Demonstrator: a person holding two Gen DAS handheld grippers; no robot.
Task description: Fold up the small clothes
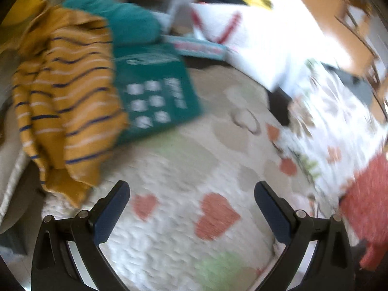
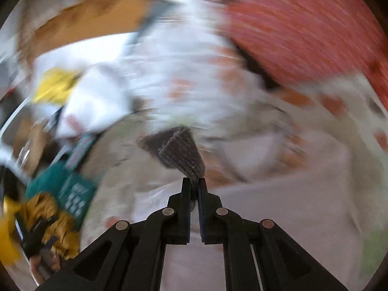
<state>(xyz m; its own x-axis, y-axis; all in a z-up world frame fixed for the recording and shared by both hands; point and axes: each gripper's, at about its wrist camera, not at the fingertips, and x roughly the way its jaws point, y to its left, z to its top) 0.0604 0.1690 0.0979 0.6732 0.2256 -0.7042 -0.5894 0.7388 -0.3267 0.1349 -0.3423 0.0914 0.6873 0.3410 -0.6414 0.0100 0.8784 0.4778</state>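
The landmark here is the pale heart-patterned blanket (image 1: 184,160) that everything lies on. At its left edge a mustard striped garment (image 1: 65,101) lies crumpled in a heap, and just right of it, partly tucked under it, sits a teal folded garment (image 1: 155,89) with white print on top. The left hand-held gripper (image 1: 191,208) hangs above the middle of the blanket with its fingers spread wide and nothing between them, well short of both garments. Further right a white floral cloth (image 1: 334,131) is draped over the blanket's far side, and a red knitted piece (image 1: 363,208) lies at the right edge. The right hand-held gripper (image 2: 193,184) is over the blanket too, its fingers pinched almost together on the corner of a small dark ribbed cloth (image 2: 179,150), which fans out ahead of the tips and looks lifted clear of the blanket, though heavy blur makes that hard to judge.
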